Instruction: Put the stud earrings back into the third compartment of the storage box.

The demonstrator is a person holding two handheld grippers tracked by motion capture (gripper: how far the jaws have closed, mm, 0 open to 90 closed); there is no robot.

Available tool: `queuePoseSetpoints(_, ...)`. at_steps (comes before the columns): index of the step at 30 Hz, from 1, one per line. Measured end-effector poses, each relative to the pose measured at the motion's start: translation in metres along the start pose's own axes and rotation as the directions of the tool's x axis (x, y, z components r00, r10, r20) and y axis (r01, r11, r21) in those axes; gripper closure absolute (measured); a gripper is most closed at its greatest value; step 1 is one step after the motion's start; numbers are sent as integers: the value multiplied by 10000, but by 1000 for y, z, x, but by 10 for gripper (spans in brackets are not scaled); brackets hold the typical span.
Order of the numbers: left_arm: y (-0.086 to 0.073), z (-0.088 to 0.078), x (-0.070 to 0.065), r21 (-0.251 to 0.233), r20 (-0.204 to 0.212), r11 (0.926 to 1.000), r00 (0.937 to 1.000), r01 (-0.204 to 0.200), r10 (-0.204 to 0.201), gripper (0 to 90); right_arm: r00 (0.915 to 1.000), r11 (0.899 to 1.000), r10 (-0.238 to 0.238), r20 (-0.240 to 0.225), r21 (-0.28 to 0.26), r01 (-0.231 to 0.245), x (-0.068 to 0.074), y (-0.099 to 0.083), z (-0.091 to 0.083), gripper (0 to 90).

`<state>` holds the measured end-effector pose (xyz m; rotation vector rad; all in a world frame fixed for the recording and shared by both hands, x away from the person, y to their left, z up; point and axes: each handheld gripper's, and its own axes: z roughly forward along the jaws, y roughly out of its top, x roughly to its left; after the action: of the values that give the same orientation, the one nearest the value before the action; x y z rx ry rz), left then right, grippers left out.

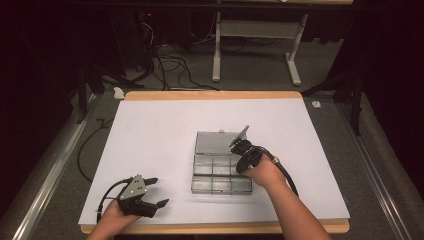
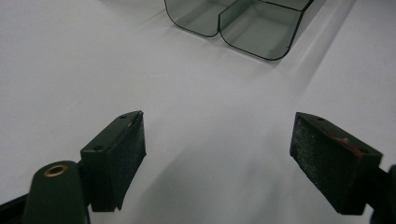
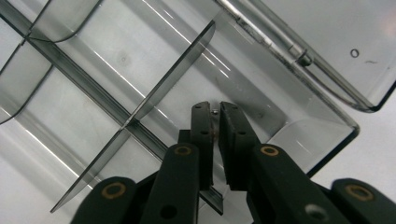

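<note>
Smoke-tinted clear plastic organiser box [image 1: 221, 176] lay mid-surface [image 1: 150, 135], lid [image 1: 216, 141] folded open on the far side, long axis running toward and away from the person. Right gripper [image 3: 215, 112] lowered into an end compartment, jaws nearly clenched on a tiny metal bit [image 3: 214, 111]. Left gripper [image 1: 155, 192] idle, jaws released. Risk: bit slipping out, or jaws catching the divider [image 3: 154, 105] and shifting the unsteadied box.

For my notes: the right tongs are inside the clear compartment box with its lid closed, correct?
Not quite: the lid is open, lying flat behind the clear compartment box, as the high view shows. The right tongs are indeed inside it.
</note>
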<state>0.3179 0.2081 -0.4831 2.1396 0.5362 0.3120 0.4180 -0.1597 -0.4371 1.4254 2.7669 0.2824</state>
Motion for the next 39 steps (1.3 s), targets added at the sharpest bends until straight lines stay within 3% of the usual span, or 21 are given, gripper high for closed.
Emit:
queuePoseSetpoints(2, 0, 0, -1, -45, -58, 10000, 10000, -80, 80, 189, 9999, 9999, 135, -11, -25, -135, 1, 0, -2, 823)
queuePoseSetpoints(4, 0, 0, -1, -42, -13, 10000, 10000, -32, 32, 189, 9997, 9994, -256, -23, -222, 256, -1, 0, -5, 813)
queuePoseSetpoints(5, 0, 0, 0, 10, 3, 10000, 10000, -3, 3, 189, 10000, 9999, 51, -27, -147, -51, 1, -1, -8, 808)
queuePoseSetpoints(7, 0, 0, 0, 15, -17, 10000, 10000, -16, 16, 189, 9999, 9995, -115, 33, -290, 115, 1, -2, -14, 803)
queuePoseSetpoints(9, 0, 0, -1, -29, -85, 9999, 9999, -99, 99, 189, 9999, 9989, 99, -27, -467, -101, 3, -4, -24, 794)
queuePoseSetpoints(12, 0, 1, -1, 21, -59, 10000, 10000, -17, 17, 189, 9998, 9978, -170, 92, -645, 176, 1, -8, -34, 785)
queuePoseSetpoints(13, 0, 1, -1, 37, -75, 10000, 10000, -30, 30, 189, 9999, 9981, 66, 96, -609, -61, 1, -10, -39, 784)
queuePoseSetpoints(14, 0, 0, -1, 27, -97, 10000, 9999, -63, 64, 189, 9998, 9972, -86, 160, -736, 98, -1, -12, -42, 784)
queuePoseSetpoints(15, 0, 0, -2, 0, -120, 10000, 9999, -90, 90, 189, 9998, 9972, 121, 156, -745, -109, -2, -14, -46, 784)
queuePoseSetpoints(21, 0, 1, -1, 59, -109, 10000, 9999, -67, 68, 189, 9988, 9956, 357, 334, -878, -326, -13, -28, -56, 781)
queuePoseSetpoints(30, 0, 1, -2, 70, -110, 9999, 9999, -99, 100, 190, 9962, 9951, 733, 462, -695, -700, -26, -45, -54, 781)
queuePoseSetpoints(39, 0, 1, -1, 38, -92, 10000, 10000, -7, 8, 190, 9967, 9972, 678, 451, -361, -662, -36, -46, -38, 785)
